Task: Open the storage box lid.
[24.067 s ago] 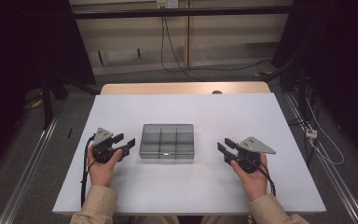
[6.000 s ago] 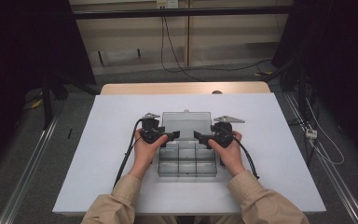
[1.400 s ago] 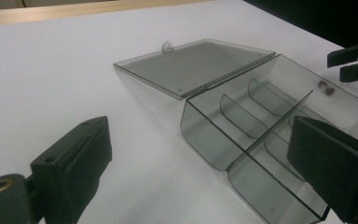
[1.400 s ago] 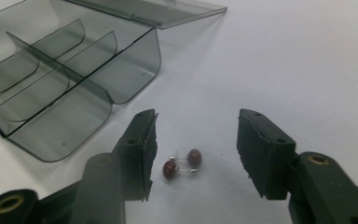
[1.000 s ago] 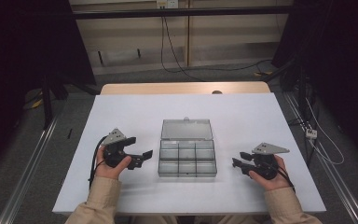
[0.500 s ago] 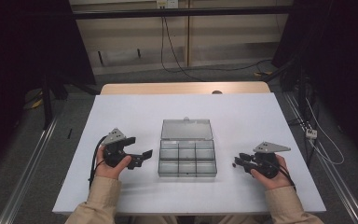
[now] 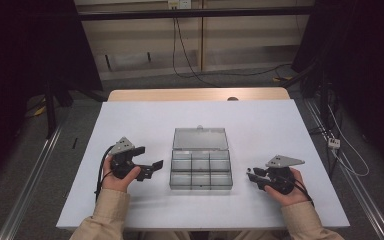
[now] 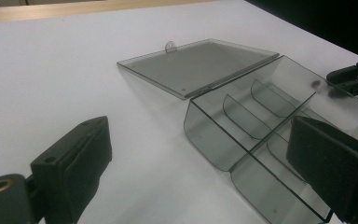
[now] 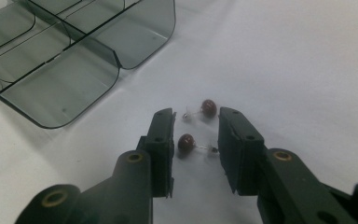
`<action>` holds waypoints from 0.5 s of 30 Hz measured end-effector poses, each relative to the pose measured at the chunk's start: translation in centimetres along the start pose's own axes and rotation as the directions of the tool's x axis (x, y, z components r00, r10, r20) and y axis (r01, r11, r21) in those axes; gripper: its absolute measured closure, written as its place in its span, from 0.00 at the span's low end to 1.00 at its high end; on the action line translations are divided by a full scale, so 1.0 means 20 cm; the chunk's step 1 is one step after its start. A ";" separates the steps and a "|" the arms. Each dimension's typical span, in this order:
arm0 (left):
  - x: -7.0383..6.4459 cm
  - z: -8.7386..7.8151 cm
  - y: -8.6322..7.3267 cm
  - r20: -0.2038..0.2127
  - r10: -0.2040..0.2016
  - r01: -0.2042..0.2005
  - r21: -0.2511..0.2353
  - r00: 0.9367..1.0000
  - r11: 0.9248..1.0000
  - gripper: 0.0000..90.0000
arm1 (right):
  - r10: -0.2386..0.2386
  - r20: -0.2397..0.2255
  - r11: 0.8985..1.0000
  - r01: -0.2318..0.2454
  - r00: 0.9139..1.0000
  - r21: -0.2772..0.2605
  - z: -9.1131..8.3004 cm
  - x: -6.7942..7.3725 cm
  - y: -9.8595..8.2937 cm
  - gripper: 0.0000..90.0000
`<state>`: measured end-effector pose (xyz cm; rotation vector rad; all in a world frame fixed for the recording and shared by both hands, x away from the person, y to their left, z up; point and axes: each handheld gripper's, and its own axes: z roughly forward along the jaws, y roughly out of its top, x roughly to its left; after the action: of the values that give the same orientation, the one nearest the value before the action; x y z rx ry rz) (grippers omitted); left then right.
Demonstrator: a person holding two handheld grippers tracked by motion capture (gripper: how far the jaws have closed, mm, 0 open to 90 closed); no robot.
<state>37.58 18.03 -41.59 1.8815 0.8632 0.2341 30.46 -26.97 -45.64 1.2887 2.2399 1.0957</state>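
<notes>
Earrings (image 9: 198, 126) lie between the right claw's (image 9: 196, 135) spread jaws; both claws unmoved since a moment ago.

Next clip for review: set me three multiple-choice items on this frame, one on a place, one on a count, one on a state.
1. Where do the earrings lie?
A. in a compartment of the box
B. on the table between the right claw's jaws
C. on the box lid

2. How many dark-beaded earrings lie by the right claw?
A. one
B. two
C. four

3. What is the state of the clear box?
A. open, lid laid flat behind it
B. shut
C. lid taken off and held by the left claw

Answers: 1 B, the right gripper view shows them on the white table, outside the box; 2 B, two beads with posts show there; 3 A, the high view shows the lid flat on the far side.
</notes>
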 end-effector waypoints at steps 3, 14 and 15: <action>0.00 0.00 0.00 0.001 0.001 -0.001 0.003 1.000 1.000 0.07 | -0.002 -0.003 1.000 0.002 1.000 0.009 0.01 0.00 0.00 0.73; 0.00 0.00 0.00 -0.001 0.002 -0.002 0.001 1.000 1.000 0.07 | -0.036 0.015 0.999 0.036 0.999 0.021 0.02 0.02 0.00 0.78; 0.00 0.00 0.00 -0.001 0.003 -0.003 0.002 1.000 1.000 0.07 | -0.040 0.015 0.999 0.039 0.999 0.021 0.02 0.02 0.00 0.79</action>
<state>37.61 17.96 -41.59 1.8852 0.8613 0.2363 30.47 -26.49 -45.83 1.2511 2.2608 1.0481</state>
